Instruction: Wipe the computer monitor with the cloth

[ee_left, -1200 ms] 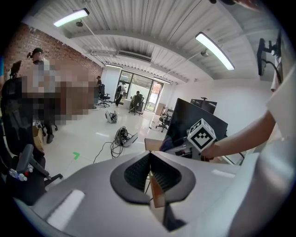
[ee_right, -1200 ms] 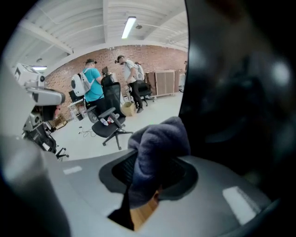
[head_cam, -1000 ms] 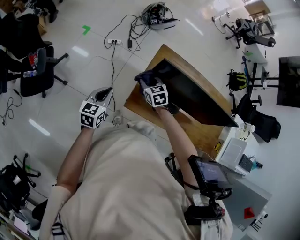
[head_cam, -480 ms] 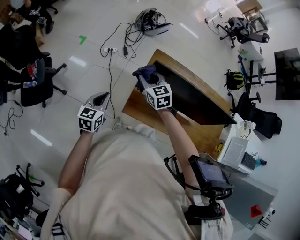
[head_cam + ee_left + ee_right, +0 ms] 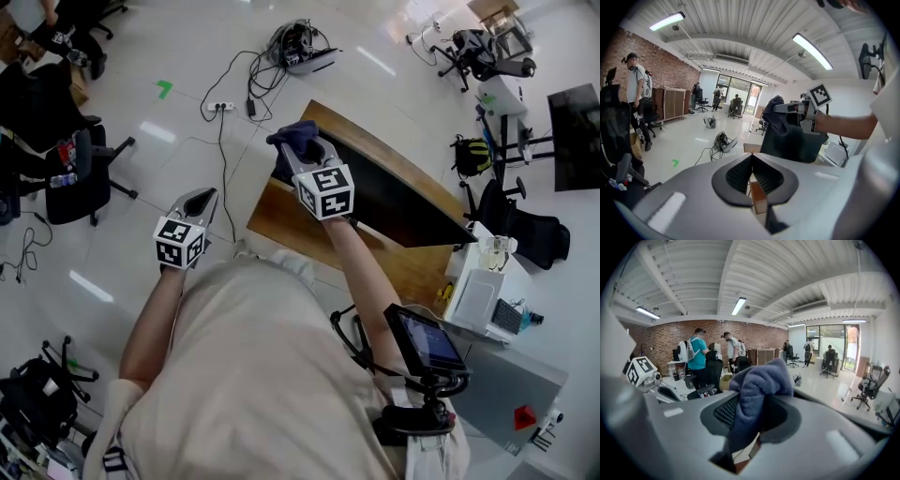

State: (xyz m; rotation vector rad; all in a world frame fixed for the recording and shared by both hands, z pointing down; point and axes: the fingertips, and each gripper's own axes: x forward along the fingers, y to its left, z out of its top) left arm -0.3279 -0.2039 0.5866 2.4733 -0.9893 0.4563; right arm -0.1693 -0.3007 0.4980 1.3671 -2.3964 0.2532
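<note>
The black computer monitor stands on a wooden desk ahead of me; it also shows in the left gripper view as the monitor. My right gripper is shut on a dark blue cloth, held at the monitor's upper left corner. In the right gripper view the cloth bunches out between the jaws of that gripper. My left gripper hangs left of the desk over the floor, shut with nothing in it; in its own view the left gripper has its pads together.
Cables and a power strip lie on the floor beyond the desk. Office chairs stand at left, more chairs at right. A white box sits on a side table. Several people stand by a brick wall.
My right gripper with the cloth has risen slightly toward the monitor's top corner. The left gripper stays about where it was.
</note>
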